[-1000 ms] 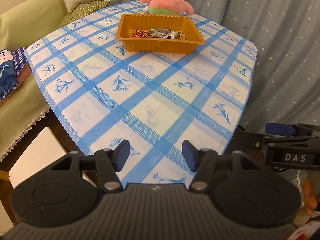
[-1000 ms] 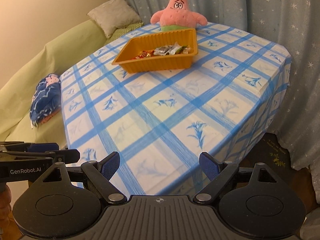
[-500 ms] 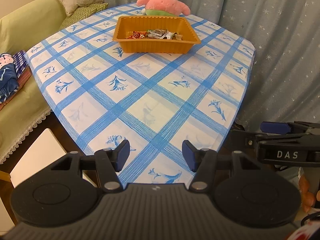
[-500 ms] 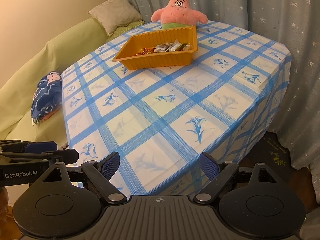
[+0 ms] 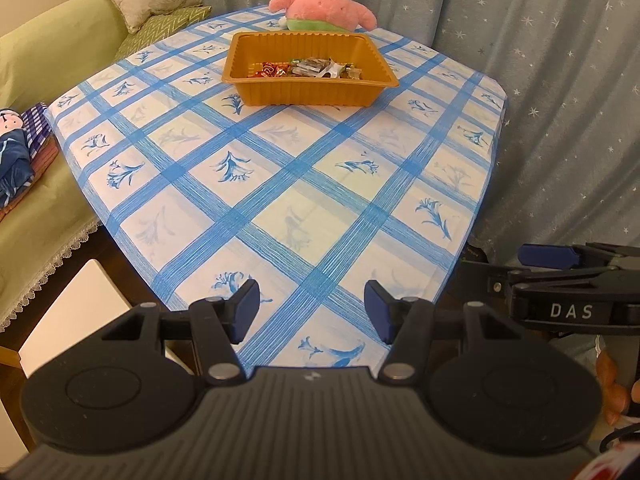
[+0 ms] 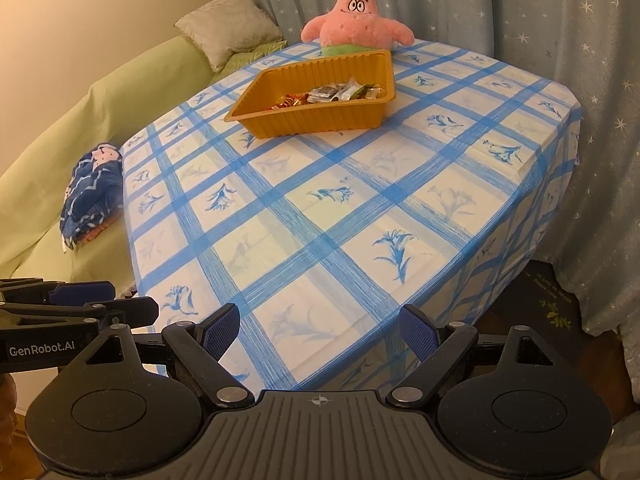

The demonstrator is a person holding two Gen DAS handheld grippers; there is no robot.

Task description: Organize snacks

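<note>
Orange tray (image 5: 310, 92) sits at the far end of the desk (image 5: 280, 184), upper centre of the left wrist view; its long axis runs left-right across the frame there. In the right wrist view the tray (image 6: 320, 120) is upper centre and skewed, long axis running from lower left up to upper right. Wrapped snacks (image 5: 308, 69) lie piled inside along the near wall, also seen in the right view (image 6: 336, 94). Pink star plush (image 5: 322, 0) stands just behind the tray, facing the cameras. Left gripper (image 5: 312, 310) at bottom of its frame, jaws apart, nothing between them, over the near desk edge. Right gripper (image 6: 318, 330) likewise, jaws wide apart and empty. Each gripper shows side-on in the other's view: right one at right edge (image 5: 568, 280), left one at left edge (image 6: 68, 320). Versus 0.5 s ago: tray appears slightly lower and a bit larger in both views, so both grippers have tilted or eased forward a little; jaw spacing unchanged. Green sofa (image 6: 100, 120) upper left, starry curtain (image 5: 560, 80) behind.
</note>
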